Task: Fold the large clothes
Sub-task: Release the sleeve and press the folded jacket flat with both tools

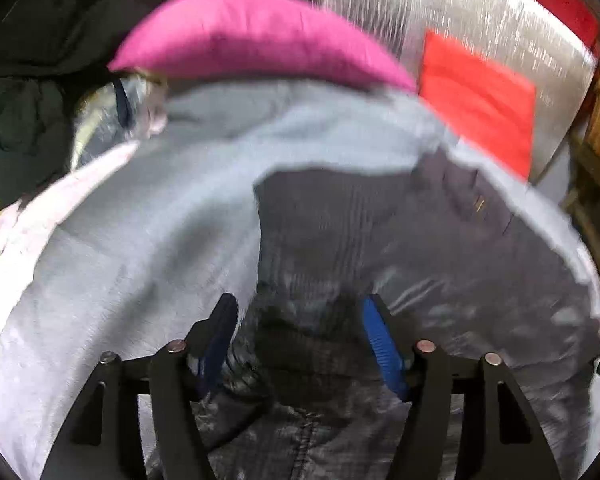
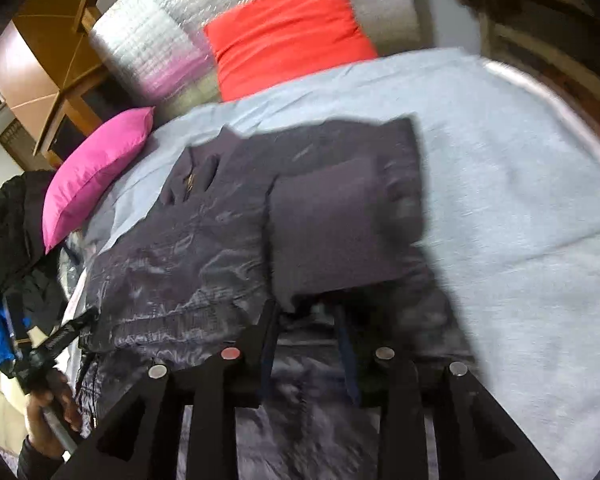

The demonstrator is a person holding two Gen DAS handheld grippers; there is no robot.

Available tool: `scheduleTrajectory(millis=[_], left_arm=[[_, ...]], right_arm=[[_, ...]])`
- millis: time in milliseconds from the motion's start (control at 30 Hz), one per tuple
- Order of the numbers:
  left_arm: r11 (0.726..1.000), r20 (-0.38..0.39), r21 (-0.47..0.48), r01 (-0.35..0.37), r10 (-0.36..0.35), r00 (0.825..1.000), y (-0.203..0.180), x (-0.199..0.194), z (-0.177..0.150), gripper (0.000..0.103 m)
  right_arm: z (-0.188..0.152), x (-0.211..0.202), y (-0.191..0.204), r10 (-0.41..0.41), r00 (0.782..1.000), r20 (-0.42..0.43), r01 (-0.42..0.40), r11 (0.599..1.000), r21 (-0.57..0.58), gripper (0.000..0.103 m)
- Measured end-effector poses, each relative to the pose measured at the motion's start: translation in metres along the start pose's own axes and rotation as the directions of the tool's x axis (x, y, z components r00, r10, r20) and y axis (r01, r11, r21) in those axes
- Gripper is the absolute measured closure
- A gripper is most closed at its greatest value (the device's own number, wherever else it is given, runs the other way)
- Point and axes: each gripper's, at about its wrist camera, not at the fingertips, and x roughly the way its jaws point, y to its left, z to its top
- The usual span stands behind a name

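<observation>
Dark grey jacket [image 2: 260, 216] on pale sheet [image 2: 520, 200], under both tools, left tool [image 1: 300, 320] wide, right tool [image 2: 306, 316] narrowly parted

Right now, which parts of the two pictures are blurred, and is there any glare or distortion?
Left wrist view: motion blur smears the pink pillow and dark jacket; the silver headboard shows streaked glare. Right wrist view: the jacket's folded edge is smeared; fisheye bends the bed edge.
</observation>
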Motion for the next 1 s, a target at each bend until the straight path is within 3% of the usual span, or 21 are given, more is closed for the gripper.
scheduleTrajectory(millis=[67, 100, 133, 167, 200, 300, 367, 433, 667, 733, 800, 900, 967, 1000], left_arm=[[1.000, 0.045, -0.001, -0.002, 0.002, 0.999, -0.009, -0.006, 0.008, 0.025], [1.000, 0.052, 0.012, 0.006, -0.007, 0.999, -0.017, -0.006, 0.011, 0.025], [0.999, 0.053, 0.030, 0.025, -0.026, 0.998, -0.027, -0.003, 0.012, 0.025], [0.998, 0.048, 0.053, 0.030, -0.033, 0.998, -0.040, 0.004, 0.012, 0.025], [0.997, 0.040, 0.080, 0.024, -0.027, 0.999, -0.049, 0.010, 0.010, 0.025], [0.988, -0.029, 0.156, -0.019, 0.023, 0.999, -0.073, 0.038, -0.002, 0.025], [0.978, -0.080, 0.198, -0.067, 0.085, 0.993, -0.076, 0.063, -0.014, 0.023], [0.969, -0.030, 0.232, -0.087, 0.097, 0.995, -0.080, 0.061, -0.018, 0.020], [0.968, -0.012, 0.235, -0.090, 0.096, 0.995, -0.081, 0.053, -0.022, 0.020], [0.981, -0.038, 0.187, -0.057, 0.065, 0.997, -0.076, 0.037, -0.017, 0.020], [0.990, -0.006, 0.140, -0.007, 0.008, 1.000, -0.076, 0.018, -0.015, 0.020], [0.980, 0.048, 0.193, -0.037, 0.028, 0.998, -0.092, 0.011, -0.018, 0.016], [0.968, -0.027, 0.243, -0.058, 0.067, 0.997, -0.100, 0.030, -0.027, 0.016], [0.964, -0.074, 0.257, -0.066, 0.088, 0.993, -0.101, 0.042, -0.034, 0.015]], right_arm=[[0.009, -0.017, 0.006, 0.034, 0.998, 0.056, -0.034, 0.999, -0.001, 0.068], [0.014, -0.019, 0.014, 0.056, 0.996, 0.063, -0.055, 0.998, -0.015, 0.062], [0.020, -0.016, 0.023, 0.082, 0.995, 0.060, -0.080, 0.996, -0.031, 0.053], [0.025, -0.010, 0.033, 0.118, 0.991, 0.062, -0.115, 0.992, -0.049, 0.032], [0.028, -0.004, 0.040, 0.141, 0.988, 0.067, -0.136, 0.988, -0.068, 0.029], [0.036, 0.032, 0.053, 0.154, 0.988, 0.015, -0.152, 0.984, -0.091, 0.029], [0.032, 0.069, 0.044, 0.091, 0.993, -0.071, -0.096, 0.994, -0.060, 0.029], [0.023, 0.096, 0.030, 0.088, 0.986, -0.143, -0.093, 0.995, -0.033, 0.030], [0.013, 0.093, 0.053, -0.053, 0.993, -0.103, 0.031, 0.979, -0.204, 0.030], [0.011, 0.079, 0.068, -0.123, 0.990, -0.064, 0.102, 0.960, -0.260, 0.031], [0.002, 0.054, 0.082, -0.107, 0.994, 0.014, 0.106, 0.938, -0.330, 0.031], [-0.014, 0.059, 0.098, -0.171, 0.985, 0.020, 0.164, 0.897, -0.411, 0.030], [-0.029, 0.080, 0.098, -0.247, 0.969, -0.019, 0.211, 0.862, -0.461, 0.030], [-0.036, 0.086, 0.101, -0.277, 0.961, 0.003, 0.241, 0.831, -0.502, 0.029]])
